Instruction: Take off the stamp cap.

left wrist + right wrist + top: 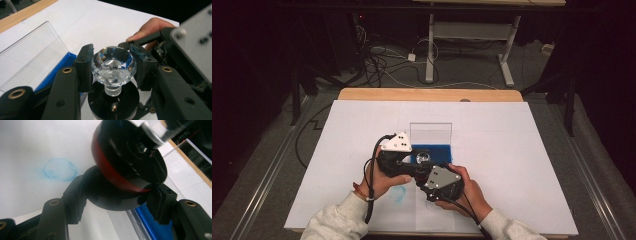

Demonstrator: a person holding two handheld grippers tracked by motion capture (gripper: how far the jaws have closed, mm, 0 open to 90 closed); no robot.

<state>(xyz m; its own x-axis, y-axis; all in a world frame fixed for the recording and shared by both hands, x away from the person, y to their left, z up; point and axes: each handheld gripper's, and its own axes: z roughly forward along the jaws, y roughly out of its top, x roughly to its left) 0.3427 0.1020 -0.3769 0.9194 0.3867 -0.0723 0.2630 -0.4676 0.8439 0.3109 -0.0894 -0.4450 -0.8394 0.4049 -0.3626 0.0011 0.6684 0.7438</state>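
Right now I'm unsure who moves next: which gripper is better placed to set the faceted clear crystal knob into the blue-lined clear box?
Left: the left gripper clamps the crystal beside the box; the right gripper only grips its black base.

A faceted crystal knob (113, 65) is clamped between the pads of the left gripper (113, 67), its clear neck set on a black round base (113, 105) below the jaws. A blue tray (58, 70) with a clear upright lid (32, 53) is seen left of the jaws. The right gripper (185, 50) is seen at the right, with a hand (150, 27) behind it.
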